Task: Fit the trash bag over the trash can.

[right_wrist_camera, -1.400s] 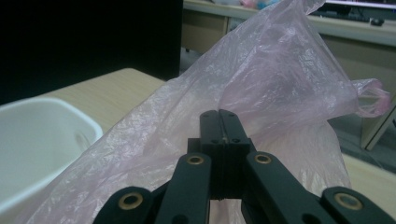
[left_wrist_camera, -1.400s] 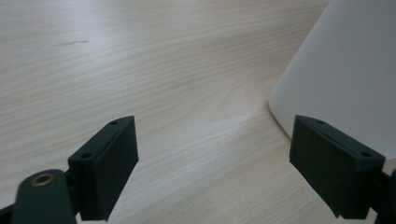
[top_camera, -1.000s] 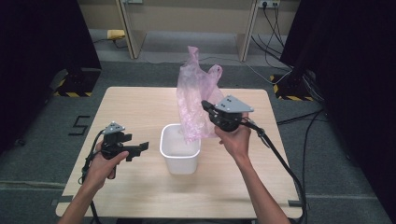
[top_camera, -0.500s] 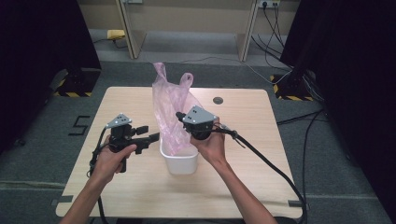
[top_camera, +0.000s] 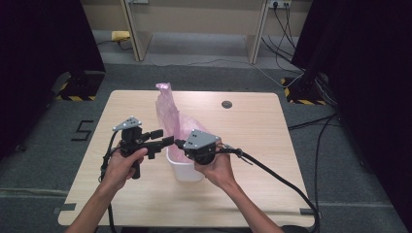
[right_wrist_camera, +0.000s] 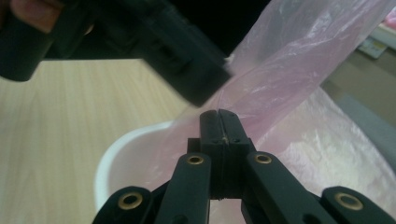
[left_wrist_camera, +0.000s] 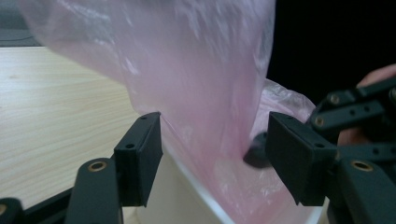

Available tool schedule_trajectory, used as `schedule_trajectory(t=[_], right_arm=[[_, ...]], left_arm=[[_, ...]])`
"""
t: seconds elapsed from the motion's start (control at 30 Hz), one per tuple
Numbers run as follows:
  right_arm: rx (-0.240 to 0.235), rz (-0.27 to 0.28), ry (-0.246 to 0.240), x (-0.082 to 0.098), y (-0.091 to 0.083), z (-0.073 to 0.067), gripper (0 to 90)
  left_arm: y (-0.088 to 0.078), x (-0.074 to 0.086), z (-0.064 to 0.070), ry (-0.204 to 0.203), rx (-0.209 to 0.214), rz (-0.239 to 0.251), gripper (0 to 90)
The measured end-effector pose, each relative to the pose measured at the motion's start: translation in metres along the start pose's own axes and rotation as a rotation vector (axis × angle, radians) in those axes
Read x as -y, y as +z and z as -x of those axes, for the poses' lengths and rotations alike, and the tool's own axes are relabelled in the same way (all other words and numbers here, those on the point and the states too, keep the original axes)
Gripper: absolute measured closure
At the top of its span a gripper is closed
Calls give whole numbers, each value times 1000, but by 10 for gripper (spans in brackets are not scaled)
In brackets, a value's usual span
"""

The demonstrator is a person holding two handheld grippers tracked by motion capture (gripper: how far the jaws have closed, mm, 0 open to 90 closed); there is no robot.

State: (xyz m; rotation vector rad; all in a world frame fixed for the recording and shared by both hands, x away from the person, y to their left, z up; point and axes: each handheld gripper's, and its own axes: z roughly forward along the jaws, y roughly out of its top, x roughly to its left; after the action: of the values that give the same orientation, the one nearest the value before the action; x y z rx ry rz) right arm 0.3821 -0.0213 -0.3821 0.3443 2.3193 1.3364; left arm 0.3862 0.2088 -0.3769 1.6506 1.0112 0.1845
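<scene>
Rising out of the white bin (top_camera: 184,167) on the table (top_camera: 272,145), the pink plastic bag (top_camera: 167,109) stood between the two tools. The right gripper (right_wrist_camera: 218,114) had its jaws pressed together on a fold of the film just above the bin's rim. The left gripper (left_wrist_camera: 212,154) had just been closing; its jaws stood apart with the bag hanging between them, the pads not pressing it.

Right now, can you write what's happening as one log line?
right gripper: shut on pink bag | left gripper: open, jaws just closing around bag | white bin: under bag
</scene>
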Motion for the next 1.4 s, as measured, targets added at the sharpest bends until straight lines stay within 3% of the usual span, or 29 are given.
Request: schedule_trajectory(t=[0.13,0.2,0.27,0.3,0.33,0.37,0.43,0.5,0.57,0.6,0.67,0.7,0.73,0.8,0.83,0.9,0.93,0.97,1.03,1.1,1.17,1.23,1.3,1.4], right_arm=[[-24,-13,13,5,1,-5,900],[-27,-19,12,7,1,-6,900],[-30,-14,17,7,1,-7,900],[-36,-11,26,7,0,-7,900],[-42,-12,33,7,-1,-6,883],[-26,11,64,5,-7,-2,785],[-19,16,72,4,-10,0,762],[50,11,121,-2,-26,18,628],[59,7,125,-3,-29,23,612],[86,13,167,-4,-39,37,554],[108,-13,193,-4,-46,50,519],[108,-13,193,-4,-46,50,519],[136,-39,211,0,-50,62,497],[135,-53,229,3,-51,67,498],[77,-84,284,13,-51,73,514],[24,-105,304,20,-47,72,600],[24,-105,304,20,-47,72,600],[-19,-116,285,24,-43,67,713],[-35,-103,255,22,-40,62,785],[-51,-97,240,20,-39,60,806],[-107,-118,203,11,-30,49,836],[-119,-126,195,10,-27,47,837],[-137,-157,161,6,-17,41,833],[-157,-209,147,8,-5,36,788]], left_arm=[[5,-1,1,0,-5,14,409],[12,1,1,54,11,19,520],[14,2,1,67,24,24,668],[16,3,0,69,43,25,668],[18,4,1,84,48,22,725],[18,5,2,118,37,13,762],[18,6,2,127,37,15,769],[17,6,2,138,39,19,787],[17,6,2,143,40,20,790],[16,6,1,143,39,21,792],[15,6,1,145,40,23,792],[15,6,1,143,44,24,792],[14,5,0,137,52,25,792],[13,5,-1,135,52,28,792],[12,5,-1,137,52,27,791],[13,5,-1,133,58,28,789],[13,5,-1,133,58,28,789],[14,5,0,132,58,28,788],[14,5,1,134,61,27,787],[14,5,3,142,66,27,787],[16,6,5,142,72,23,787],[17,6,5,143,74,22,787],[18,8,6,143,75,18,784],[20,10,5,141,73,12,781]])
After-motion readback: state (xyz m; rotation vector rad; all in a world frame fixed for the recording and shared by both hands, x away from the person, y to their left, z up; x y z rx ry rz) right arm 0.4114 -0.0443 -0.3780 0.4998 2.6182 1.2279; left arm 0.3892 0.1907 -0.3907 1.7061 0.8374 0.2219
